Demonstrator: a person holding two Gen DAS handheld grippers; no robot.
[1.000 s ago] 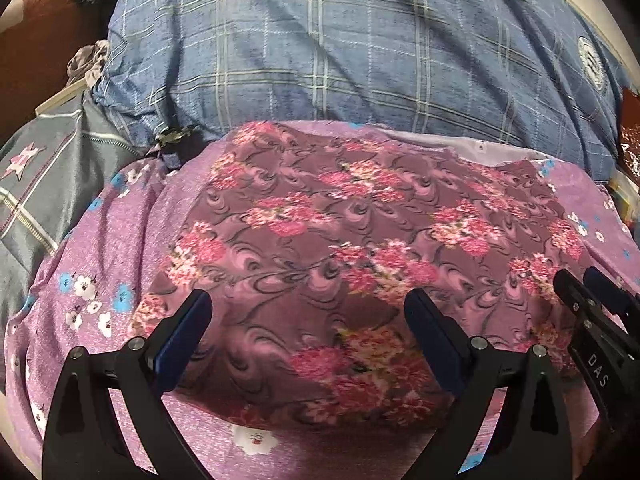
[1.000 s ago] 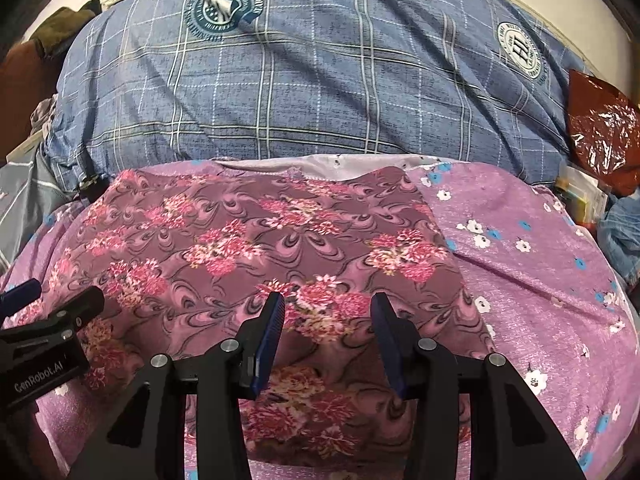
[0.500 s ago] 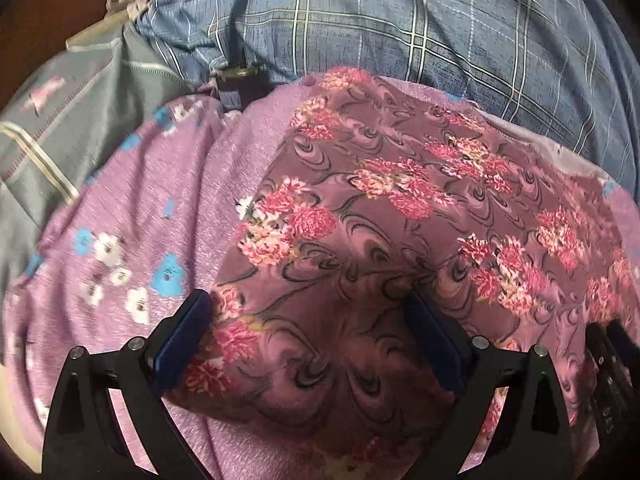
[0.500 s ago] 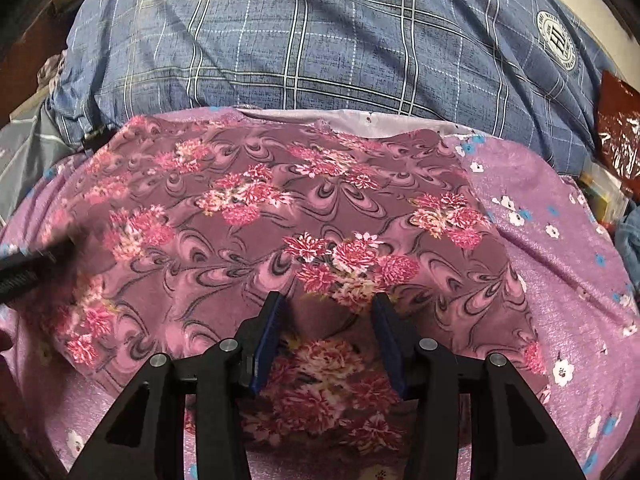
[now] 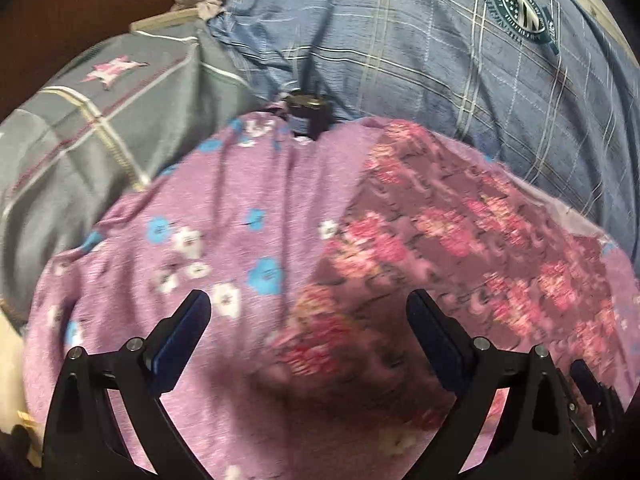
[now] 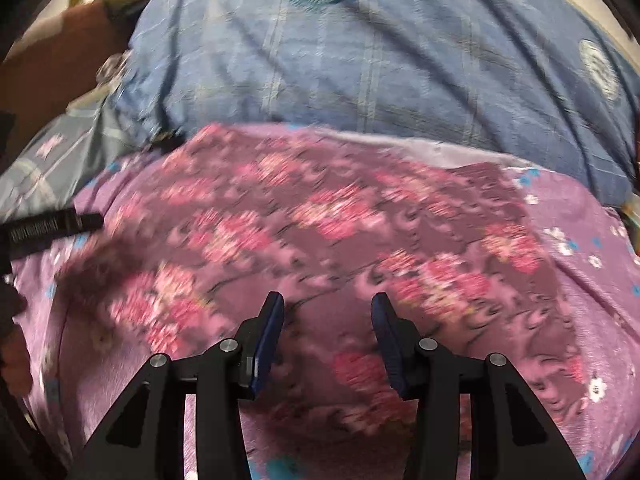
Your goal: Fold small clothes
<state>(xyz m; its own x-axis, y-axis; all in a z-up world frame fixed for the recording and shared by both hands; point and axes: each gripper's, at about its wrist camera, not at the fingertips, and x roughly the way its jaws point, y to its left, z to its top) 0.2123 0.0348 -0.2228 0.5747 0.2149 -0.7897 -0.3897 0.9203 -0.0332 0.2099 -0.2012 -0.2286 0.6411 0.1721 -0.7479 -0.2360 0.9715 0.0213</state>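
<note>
A dark purple garment with pink flowers (image 5: 460, 240) lies flat on a lilac floral sheet (image 5: 224, 216). It also shows in the right wrist view (image 6: 320, 232). My left gripper (image 5: 308, 320) is wide open and empty, over the garment's near left corner. My right gripper (image 6: 328, 320) is open and empty, low over the garment's near edge. The left gripper's tip (image 6: 52, 224) shows at the left edge of the right wrist view. Both views are blurred by motion.
A large blue plaid cushion (image 5: 440, 60) bulges behind the garment, also seen in the right wrist view (image 6: 380, 60). A grey plaid cushion (image 5: 100, 120) lies at the left. A small dark clip (image 5: 308, 114) sits at the sheet's far edge.
My left gripper has swung left, from over the garment's middle to its left corner. My right gripper has shifted a little left over the near edge. Both stay open.
</note>
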